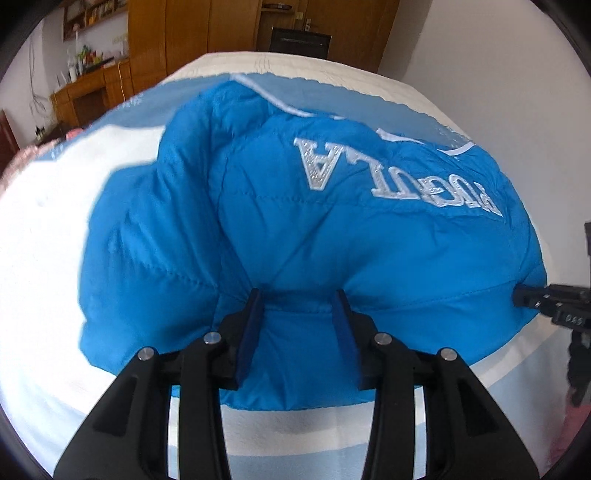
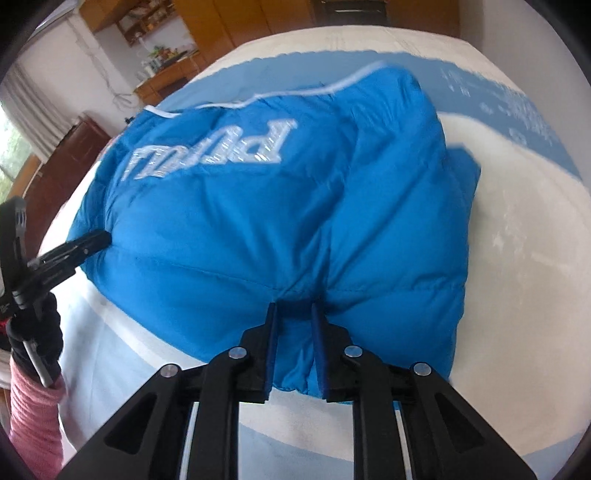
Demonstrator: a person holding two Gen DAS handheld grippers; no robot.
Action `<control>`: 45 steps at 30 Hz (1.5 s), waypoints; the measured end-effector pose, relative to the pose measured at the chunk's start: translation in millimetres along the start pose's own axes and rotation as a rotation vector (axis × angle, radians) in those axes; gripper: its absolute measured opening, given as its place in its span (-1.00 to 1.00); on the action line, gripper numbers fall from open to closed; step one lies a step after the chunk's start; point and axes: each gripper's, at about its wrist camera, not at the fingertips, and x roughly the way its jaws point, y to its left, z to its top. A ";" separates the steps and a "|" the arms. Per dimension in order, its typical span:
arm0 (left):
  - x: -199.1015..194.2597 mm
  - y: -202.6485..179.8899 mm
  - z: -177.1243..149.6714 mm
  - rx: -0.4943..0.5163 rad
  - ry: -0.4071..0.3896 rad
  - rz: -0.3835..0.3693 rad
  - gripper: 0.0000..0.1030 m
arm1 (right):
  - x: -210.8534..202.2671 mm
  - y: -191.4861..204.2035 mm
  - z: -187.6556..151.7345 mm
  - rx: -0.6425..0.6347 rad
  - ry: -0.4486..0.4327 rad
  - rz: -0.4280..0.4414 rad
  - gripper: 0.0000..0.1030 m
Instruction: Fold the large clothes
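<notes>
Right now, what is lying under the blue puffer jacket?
The blue puffer jacket lies on a bed cover with white and light blue areas. This shows all around it. Whatever is directly beneath the jacket is covered, so nothing more can be told.

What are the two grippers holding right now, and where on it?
Both hold the blue puffer jacket by its near edge: the left gripper pinches a bunched fold there, the right gripper pinches the same edge further along.

Home bedroom: bed [image 1: 44, 229], wooden wardrobe [image 1: 192, 29].
</notes>
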 end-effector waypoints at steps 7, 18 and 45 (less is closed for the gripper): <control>-6.4 -7.2 5.3 -0.003 0.014 0.033 -0.25 | -11.6 -2.6 8.8 0.033 0.016 0.017 -0.67; 0.9 -61.7 61.2 0.036 0.005 -0.049 -0.23 | -29.4 26.5 74.5 0.018 -0.058 0.028 -0.63; -43.8 38.4 46.1 -0.060 -0.066 0.086 0.33 | -72.3 -72.4 52.6 0.176 -0.168 0.051 0.30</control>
